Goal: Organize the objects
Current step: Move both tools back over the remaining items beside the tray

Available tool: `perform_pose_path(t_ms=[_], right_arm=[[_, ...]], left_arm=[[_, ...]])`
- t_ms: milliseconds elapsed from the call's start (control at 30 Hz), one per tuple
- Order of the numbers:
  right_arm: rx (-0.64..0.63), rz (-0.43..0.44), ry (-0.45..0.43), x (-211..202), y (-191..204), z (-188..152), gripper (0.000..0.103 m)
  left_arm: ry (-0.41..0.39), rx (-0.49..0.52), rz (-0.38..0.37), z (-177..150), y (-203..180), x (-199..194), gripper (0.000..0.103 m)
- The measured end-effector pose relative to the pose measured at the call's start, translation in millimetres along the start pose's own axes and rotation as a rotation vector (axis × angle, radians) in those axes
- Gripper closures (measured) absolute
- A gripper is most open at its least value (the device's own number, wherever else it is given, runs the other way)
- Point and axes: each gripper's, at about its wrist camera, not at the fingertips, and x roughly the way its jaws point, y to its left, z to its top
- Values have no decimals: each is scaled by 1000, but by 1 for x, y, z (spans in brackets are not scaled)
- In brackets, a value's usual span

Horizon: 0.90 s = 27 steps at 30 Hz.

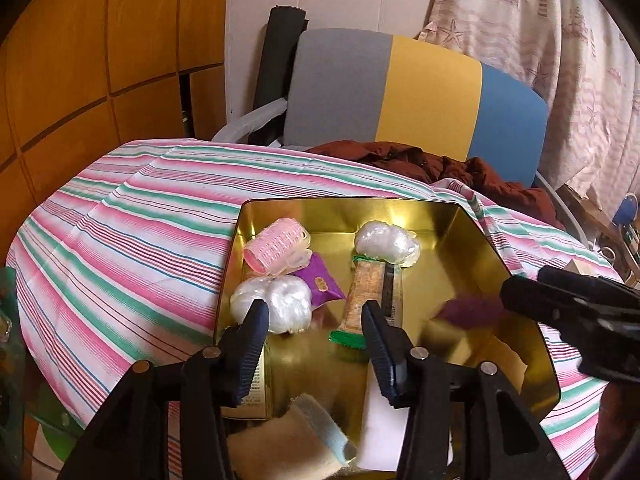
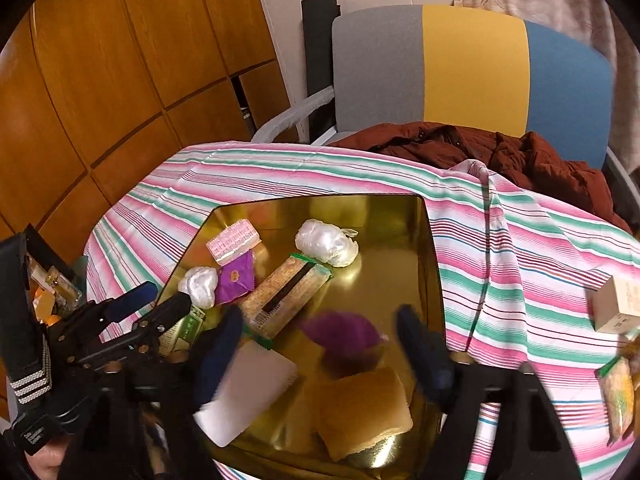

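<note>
Surface: striped cloth (image 1: 120, 240) on table.
Tin (image 2: 432, 248): centre; holds curler (image 1: 276, 250), snack bar (image 1: 364, 292), purple packet (image 2: 340, 330).
Left gripper (image 1: 314, 320): spread, empty, near edge.
Right gripper (image 2: 320, 336): spread, empty, over packet.

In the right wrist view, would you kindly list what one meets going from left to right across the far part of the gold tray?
Pink hair roller → purple packet → long snack bar → clear plastic bundle, all lying inside the gold tray.
</note>
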Motion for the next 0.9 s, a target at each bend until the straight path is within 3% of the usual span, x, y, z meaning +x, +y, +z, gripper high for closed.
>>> perform_pose_path(t_ms=[333, 567, 700, 900], right_arm=[[-7, -22, -11, -14, 0, -15, 15], [19, -65, -23, -28, -10, -27, 8], [56, -95, -30, -37, -25, -35, 7], [130, -150, -32, -52, -60, -46, 6]], left_arm=[[2, -4, 3, -2, -1, -6, 53], [-8, 8, -44, -7, -8, -15, 53], [-4, -4, -90, -9, -11, -17, 53], [0, 10, -85, -10, -20, -18, 53]])
